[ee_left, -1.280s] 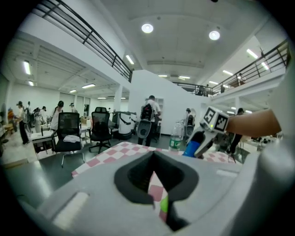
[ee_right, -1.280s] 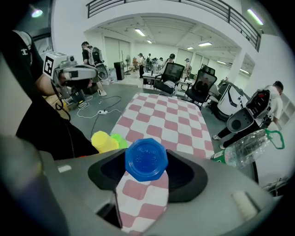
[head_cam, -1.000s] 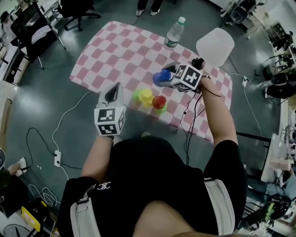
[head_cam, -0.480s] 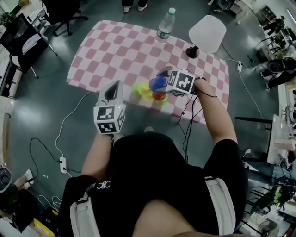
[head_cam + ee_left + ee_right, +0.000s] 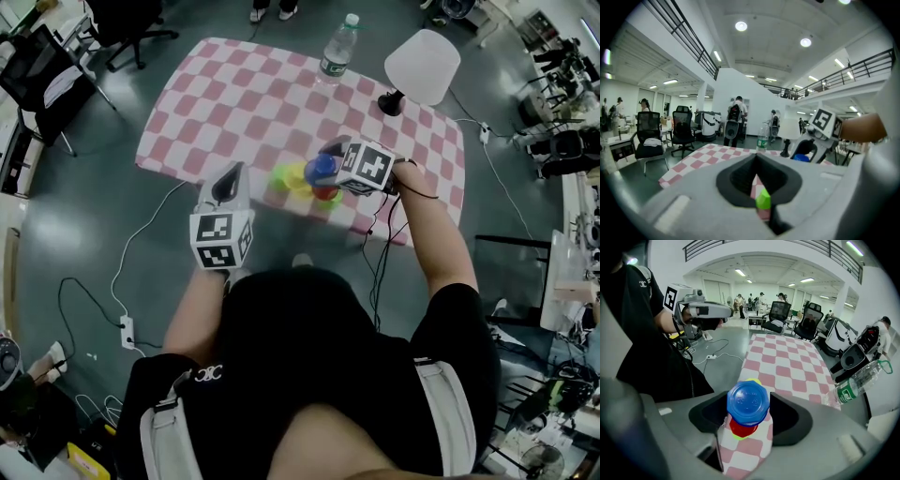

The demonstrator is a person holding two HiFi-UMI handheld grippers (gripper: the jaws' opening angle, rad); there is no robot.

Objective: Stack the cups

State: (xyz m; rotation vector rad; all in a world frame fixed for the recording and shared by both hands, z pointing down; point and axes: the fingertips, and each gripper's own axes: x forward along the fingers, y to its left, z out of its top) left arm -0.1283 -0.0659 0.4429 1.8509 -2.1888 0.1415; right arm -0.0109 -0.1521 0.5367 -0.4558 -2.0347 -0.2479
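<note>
Two tongs: right tongs (image 5: 748, 414) gripped the blue cup (image 5: 748, 399), directly over the red cup (image 5: 740, 428) at the desk's (image 5: 244, 103) 6 o'clock edge. Left tongs (image 5: 230, 183) closed, empty, at the red cup's 9 o'clock.

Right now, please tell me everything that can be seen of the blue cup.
The blue cup is glossy and plastic-looking, with a many-sided outline and faint raised marks on its closed base. It is upside down, base toward the camera, clamped between the jaws of the right gripper, over the near edge of the checked tablecloth. The red cup sits right below it; whether they touch cannot be told.
</note>
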